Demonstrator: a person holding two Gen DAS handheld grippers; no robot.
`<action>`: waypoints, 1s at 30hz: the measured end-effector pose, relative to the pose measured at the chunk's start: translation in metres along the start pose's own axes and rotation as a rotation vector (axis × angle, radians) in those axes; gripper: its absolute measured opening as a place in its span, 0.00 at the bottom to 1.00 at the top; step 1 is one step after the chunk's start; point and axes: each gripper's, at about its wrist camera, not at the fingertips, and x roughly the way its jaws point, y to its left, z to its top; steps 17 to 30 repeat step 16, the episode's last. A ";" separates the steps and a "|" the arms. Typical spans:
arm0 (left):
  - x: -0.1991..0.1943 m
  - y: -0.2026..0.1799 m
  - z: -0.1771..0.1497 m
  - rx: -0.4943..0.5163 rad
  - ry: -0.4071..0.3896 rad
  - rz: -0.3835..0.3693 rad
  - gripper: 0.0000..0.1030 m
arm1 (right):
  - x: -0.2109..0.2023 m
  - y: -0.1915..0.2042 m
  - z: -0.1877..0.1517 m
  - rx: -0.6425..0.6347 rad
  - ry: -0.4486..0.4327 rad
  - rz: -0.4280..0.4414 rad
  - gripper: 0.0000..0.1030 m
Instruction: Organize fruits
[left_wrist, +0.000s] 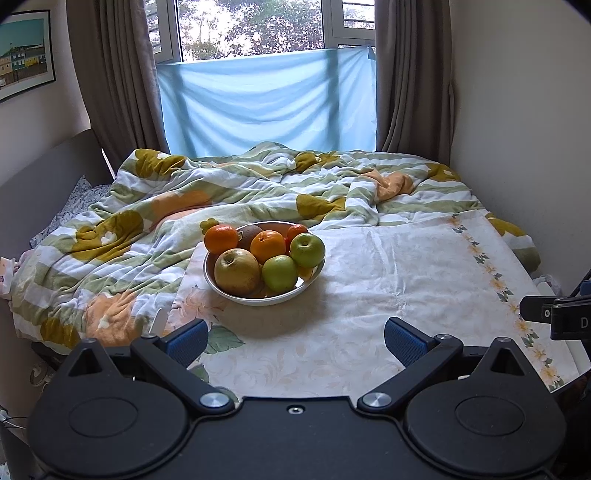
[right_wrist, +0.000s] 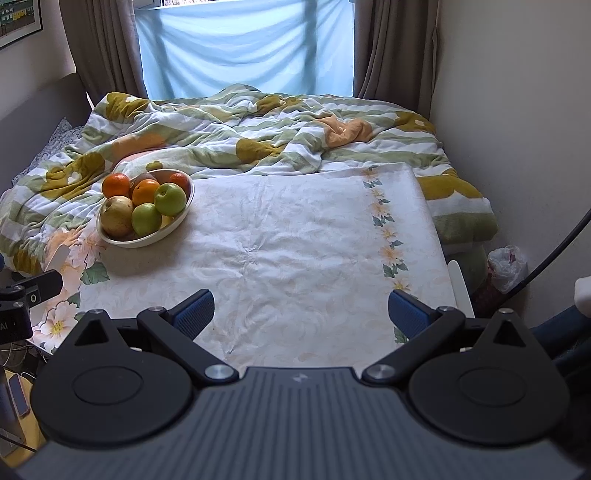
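A white bowl sits on a floral tablecloth, heaped with fruit: a yellow-brown pear, two green apples, oranges and a brown kiwi behind them. The same bowl appears at the left in the right wrist view, with a green apple on top. My left gripper hovers open over the cloth, short of the bowl, holding nothing. My right gripper is open too, over bare cloth to the right of the bowl.
The cloth-covered table butts against a bed with a rumpled green, white and ochre quilt. A wall stands close on the right. A plastic bag lies on the floor beside the table. Curtains and a blue sheet hang at the window.
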 end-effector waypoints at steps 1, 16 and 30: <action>0.000 0.000 0.000 0.000 0.001 0.001 1.00 | 0.000 0.000 0.000 0.000 0.000 0.001 1.00; 0.007 0.003 0.002 -0.007 -0.004 -0.003 1.00 | 0.006 0.001 0.001 0.004 0.008 0.003 1.00; 0.007 0.003 0.002 -0.007 -0.004 -0.003 1.00 | 0.006 0.001 0.001 0.004 0.008 0.003 1.00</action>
